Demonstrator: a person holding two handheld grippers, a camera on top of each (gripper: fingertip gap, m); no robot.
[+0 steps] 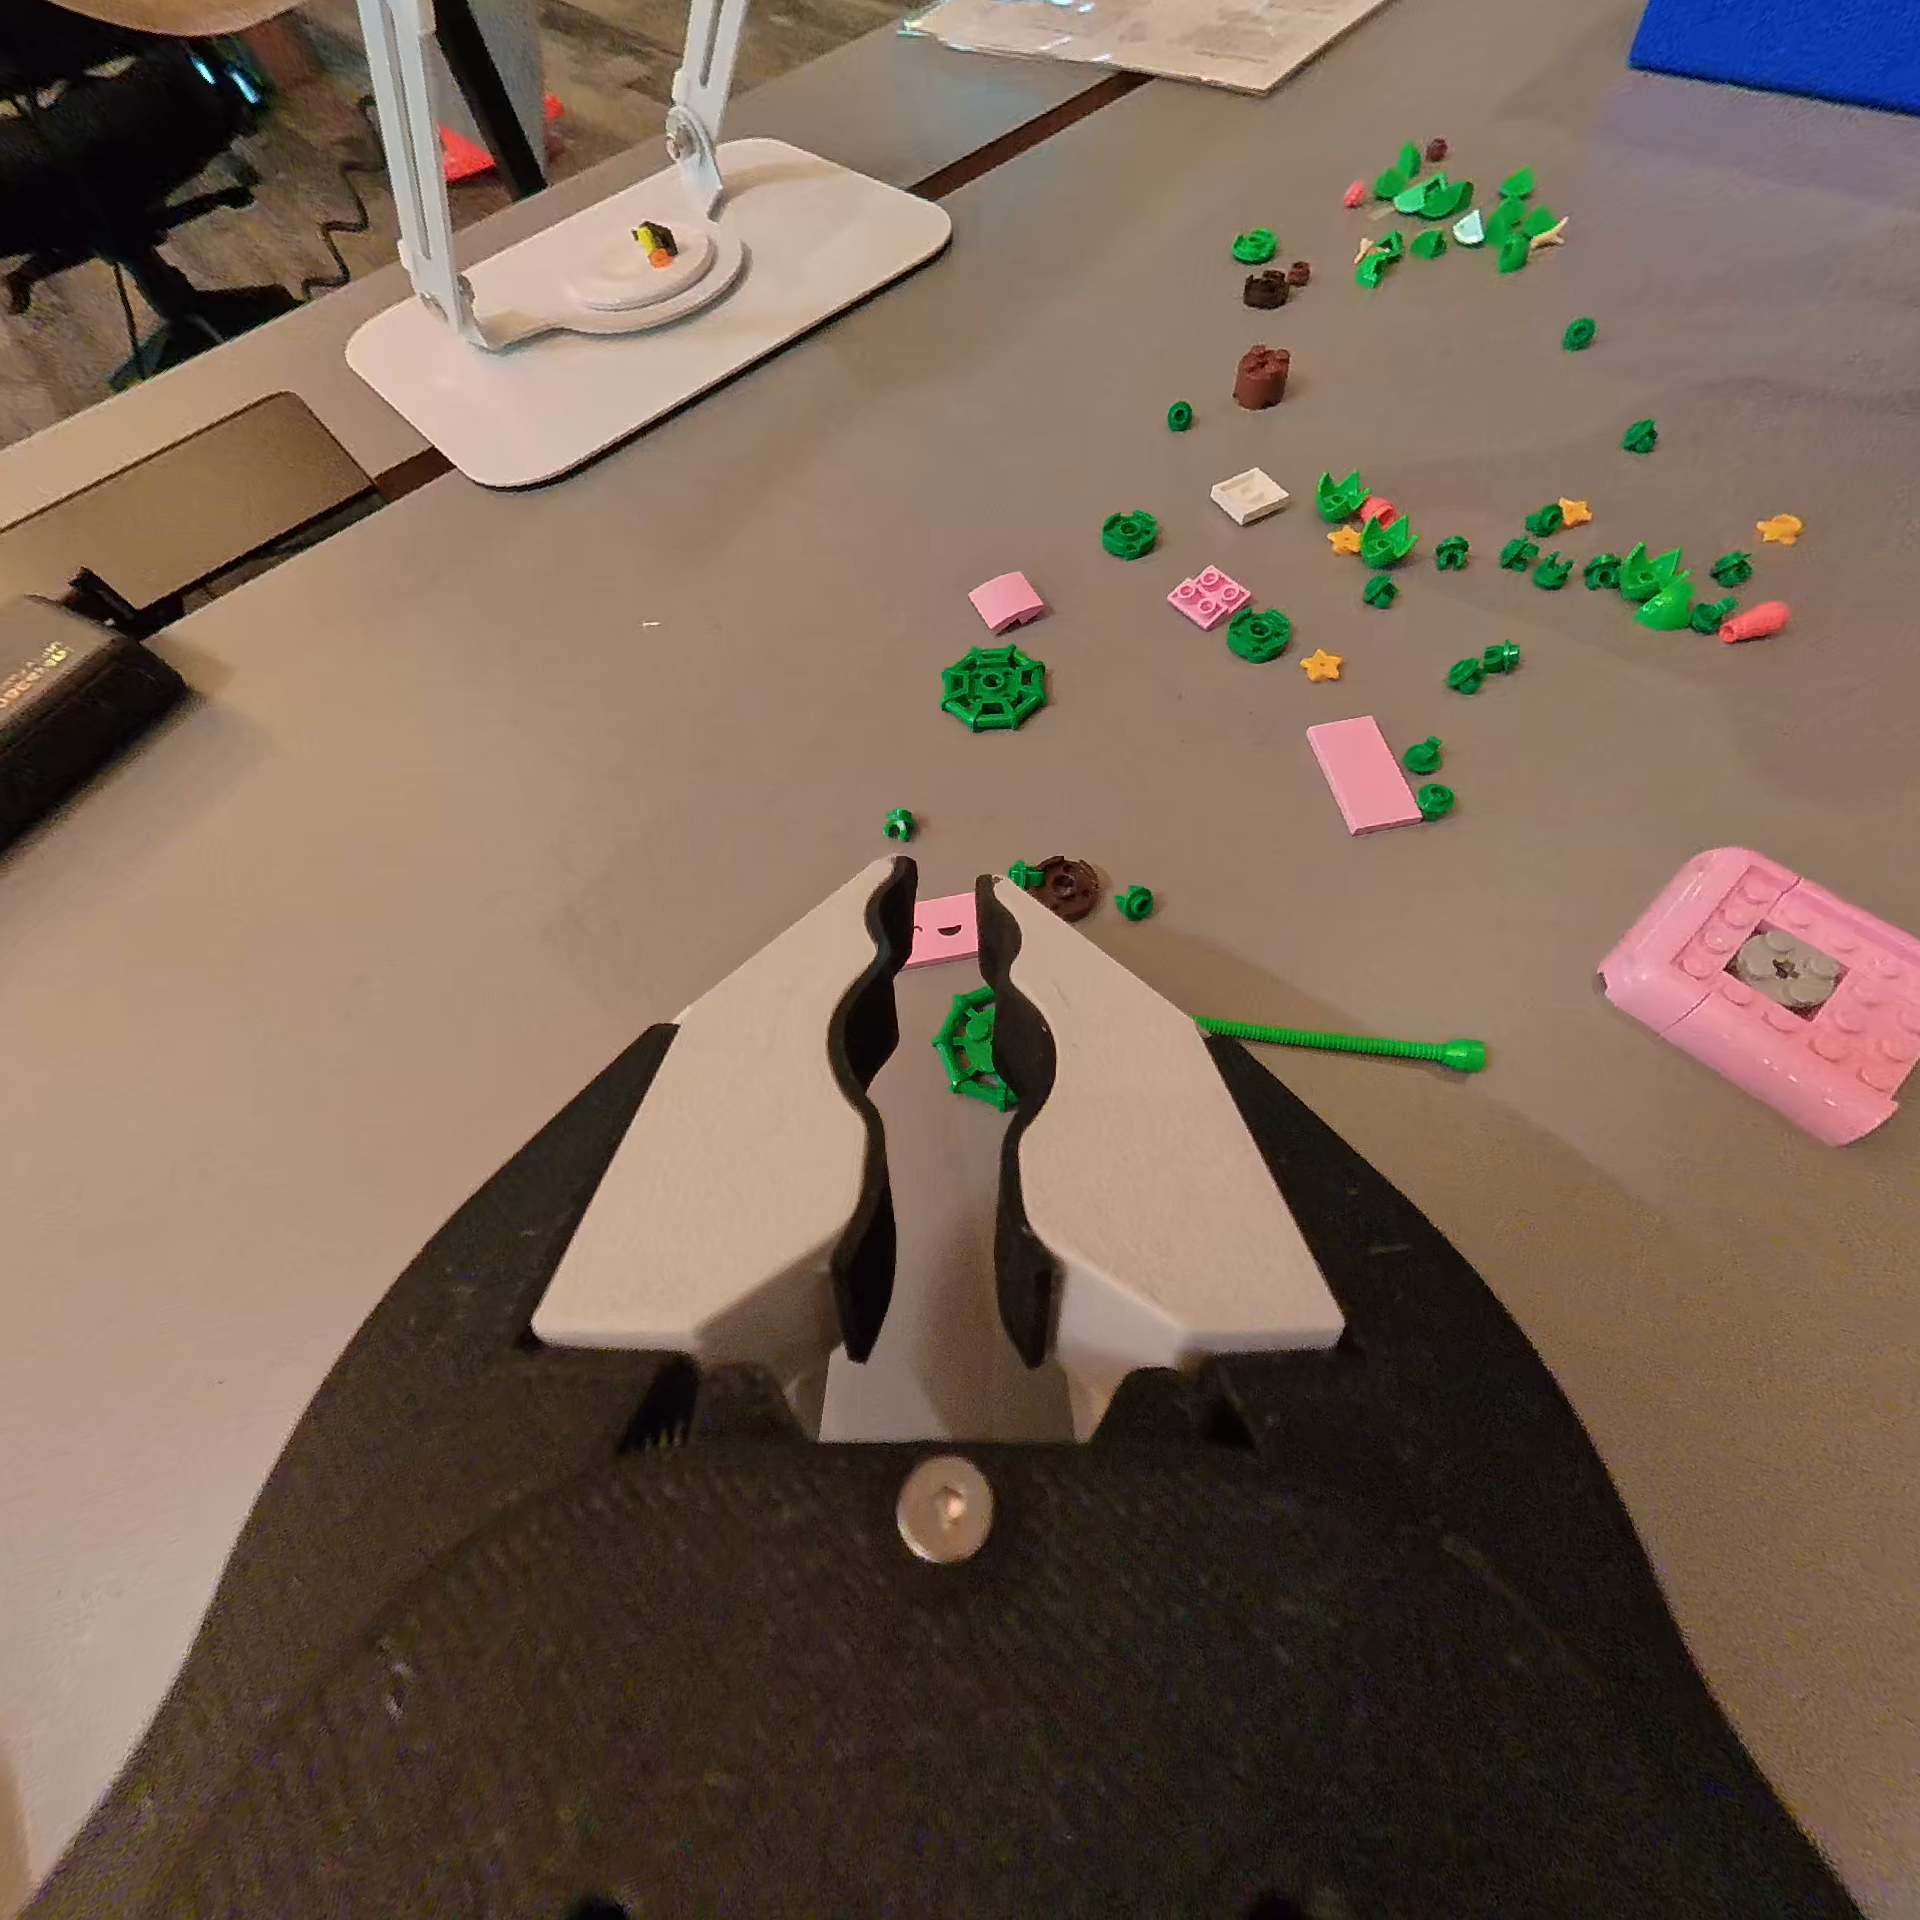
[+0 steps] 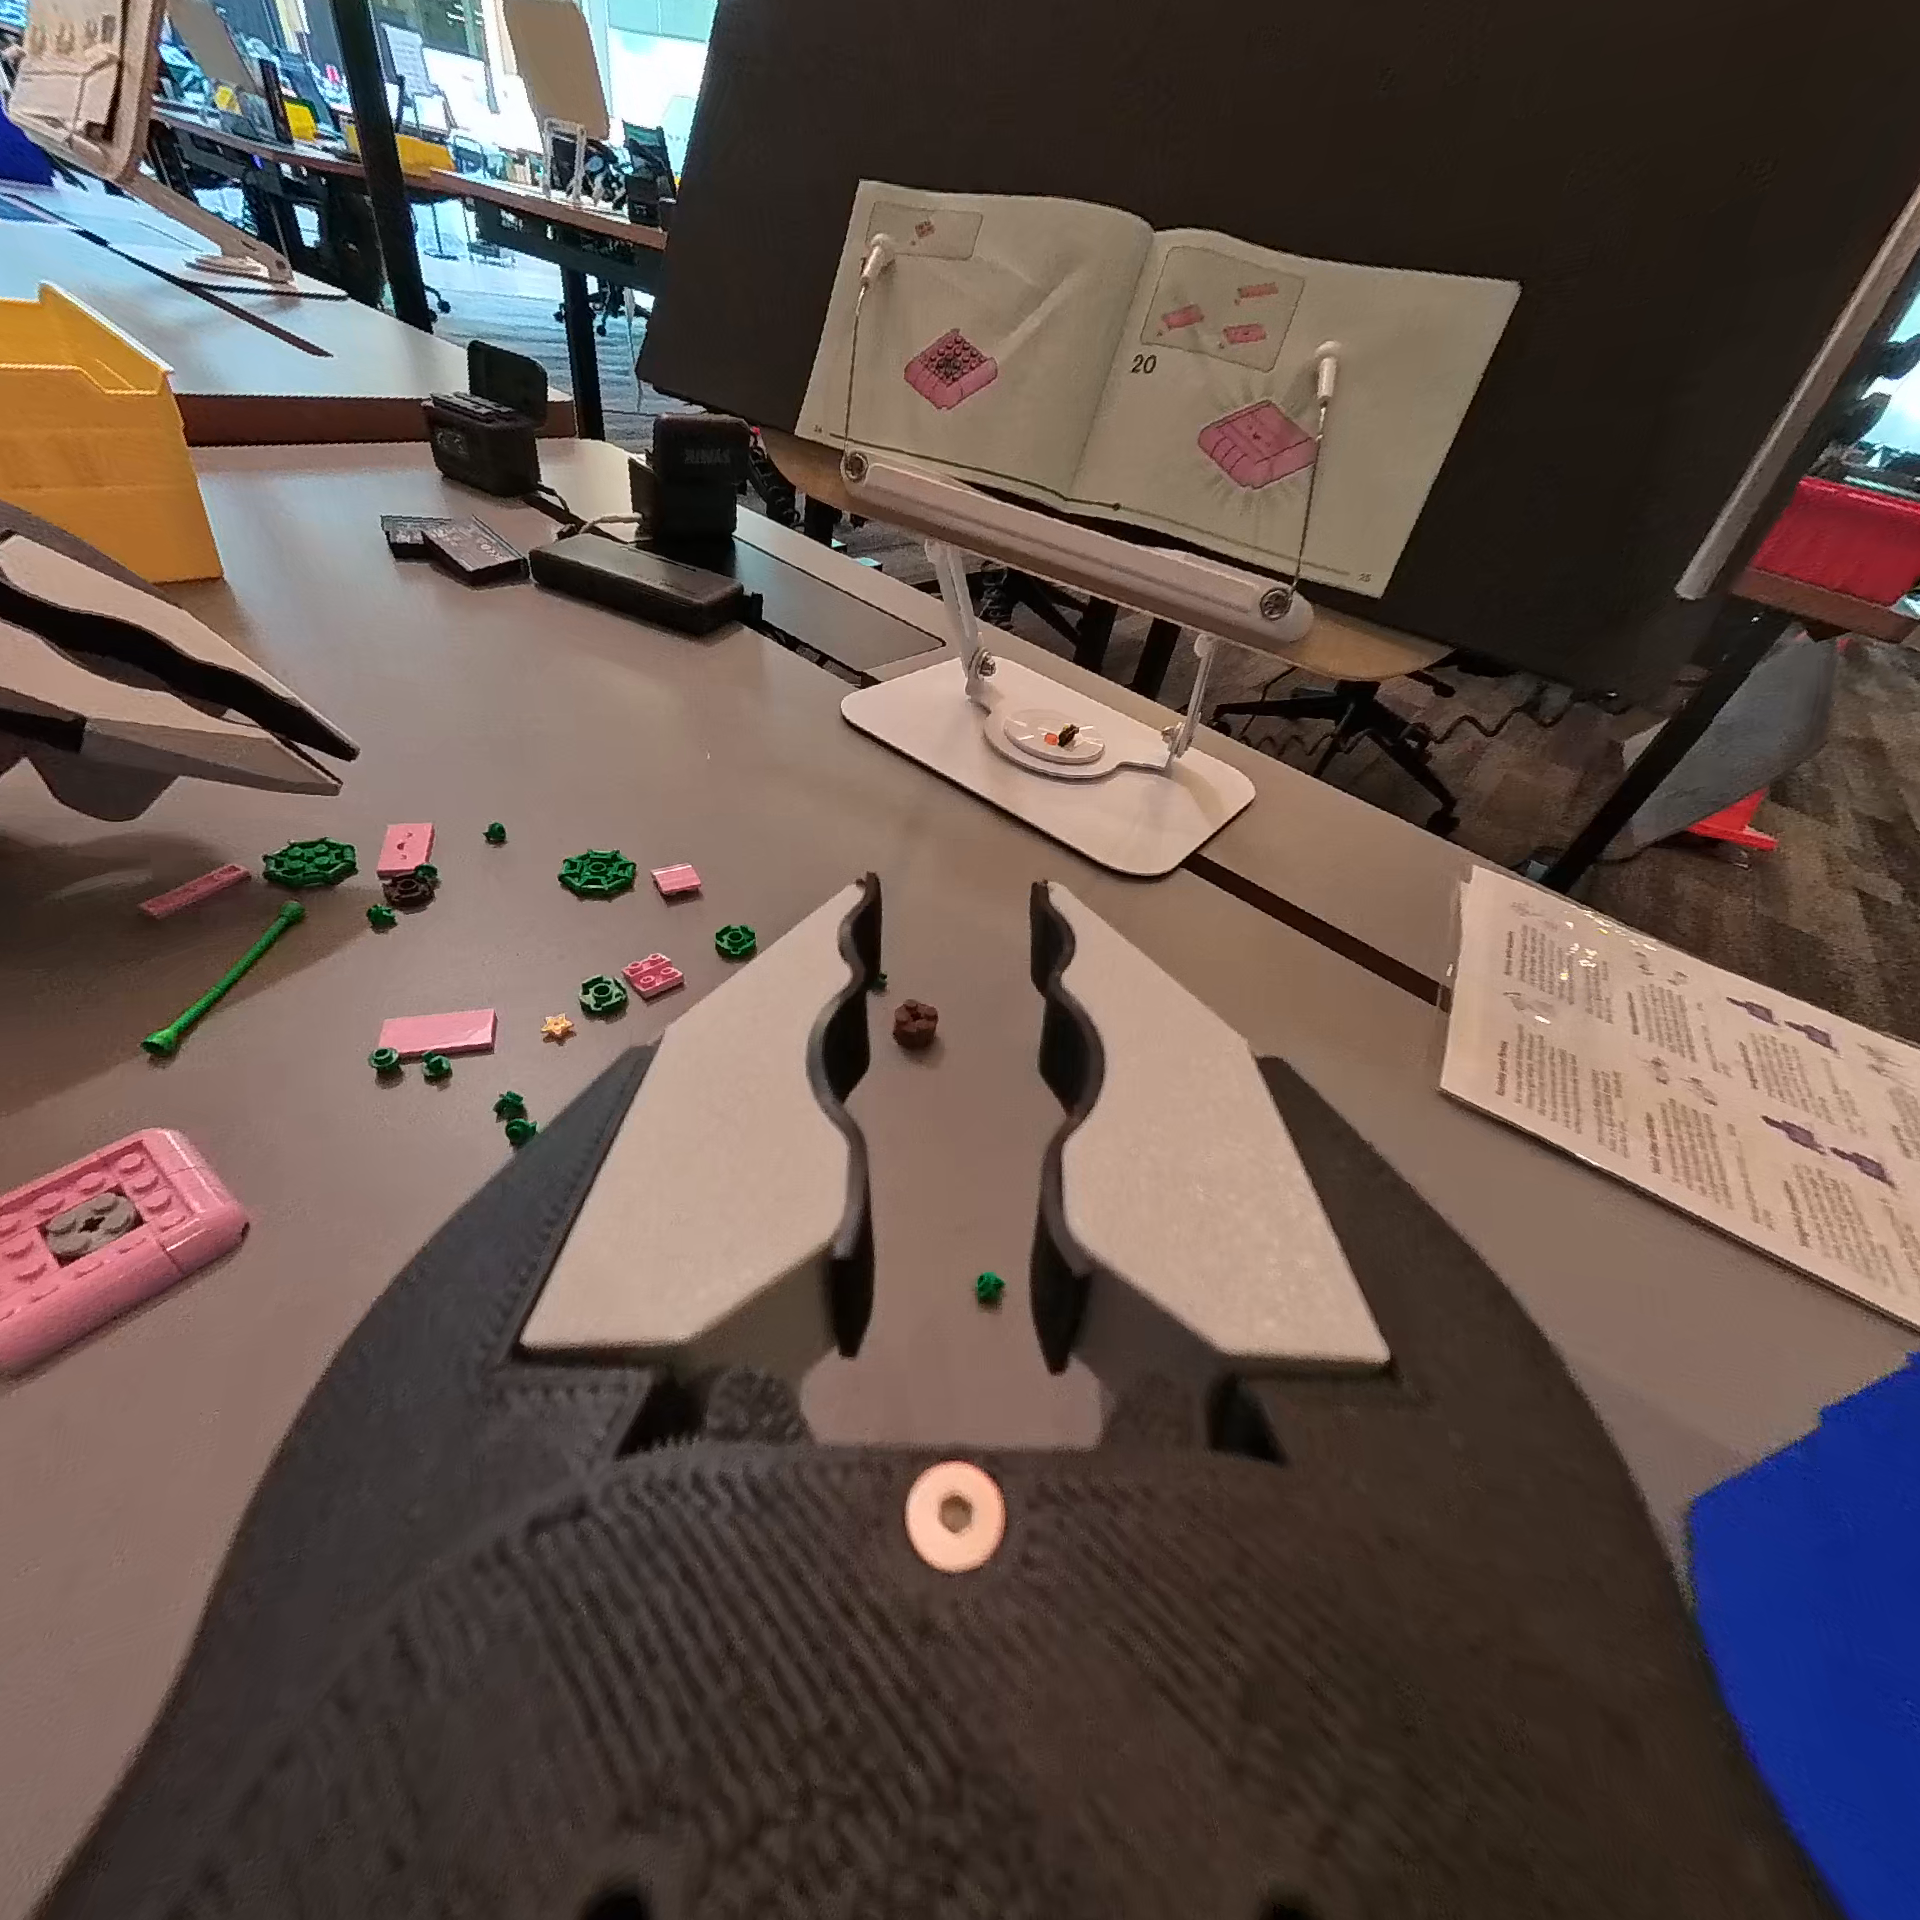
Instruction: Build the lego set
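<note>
Left wrist view: left gripper (image 1: pixel 943 883), jaws slightly apart, should probably descend straight over pink face tile (image 1: pixel 940 932)

- The table (image 1: pixel 520 831) was plain grey.
- The base (image 1: pixel 1766 997) was pink with a grey round centre.
- The webs (image 1: pixel 992 686) and the rod (image 1: pixel 1340 1039) were bright green.
- The tile (image 1: pixel 1361 774) was pink, the stars (image 1: pixel 1321 665) yellow, the cylinder (image 1: pixel 1261 376) dark brown.
- Each gripper (image 2: pixel 951 894) had light grey fingers (image 2: pixel 727 1143) with black wavy pads on a black ribbed body.
- The bin (image 2: pixel 94 457) was yellow.
</note>
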